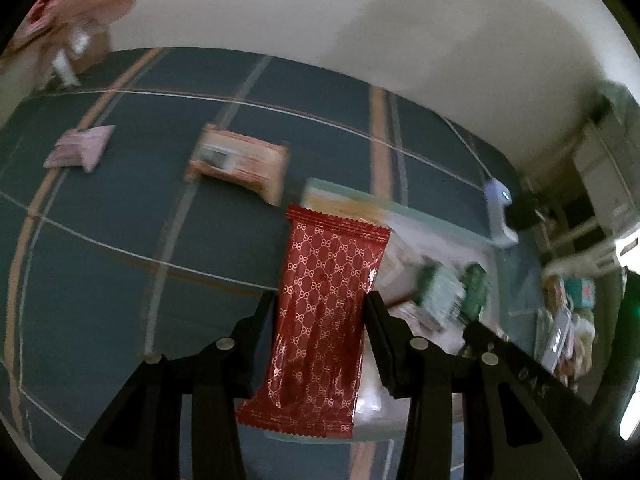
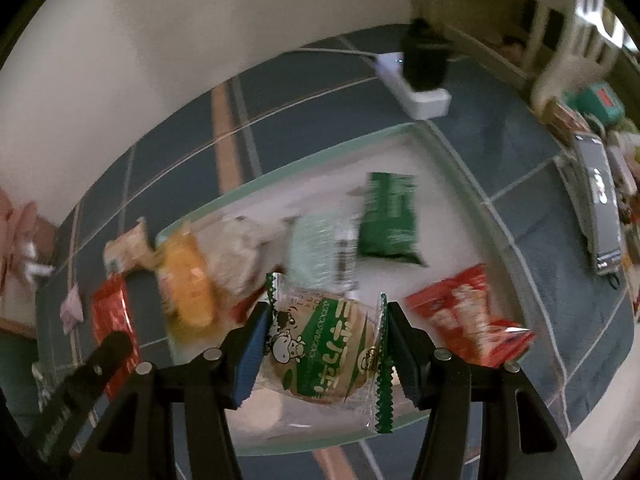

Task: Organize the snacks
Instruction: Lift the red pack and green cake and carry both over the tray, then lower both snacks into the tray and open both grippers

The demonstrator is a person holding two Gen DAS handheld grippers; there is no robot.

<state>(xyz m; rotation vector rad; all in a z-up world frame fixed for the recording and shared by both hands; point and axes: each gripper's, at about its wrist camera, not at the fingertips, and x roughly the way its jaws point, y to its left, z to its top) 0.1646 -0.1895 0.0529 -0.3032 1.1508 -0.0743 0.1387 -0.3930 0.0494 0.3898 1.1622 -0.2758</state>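
My left tongs [image 1: 320,312] were clenched on a red patterned wrapper [image 1: 326,320], gripping it across its narrow width so that its long axis ran straight forward, in line with the fingers. The far crimped end reached out over the near edge of the pale green tray [image 1: 440,220], which lay ahead and to the right of those tongs on the blue plaid surface [image 1: 120,220].

My right tongs [image 2: 326,332] were clenched on a clear, green-edged biscuit packet [image 2: 328,352] with a cow printed on it, held by its two zigzag seams, its long axis running crosswise between the fingers. This packet hung directly over the tray's near end (the rim [image 2: 280,172] curved around behind it), so I judged the right hand the nearer of the two to a drop, needing only to go down and let go.

Snacks already in the tray included a dark green pouch [image 2: 390,216], a pale green packet [image 2: 320,252], a red bag [image 2: 468,312] and an orange one [image 2: 186,284]. Free white floor showed between the pale green packet and the red bag, just ahead of the right tongs. Outside the tray, two packets lay on the surface: a peach one [image 1: 240,162] and a pink one [image 1: 80,148], both well apart from the left tongs.
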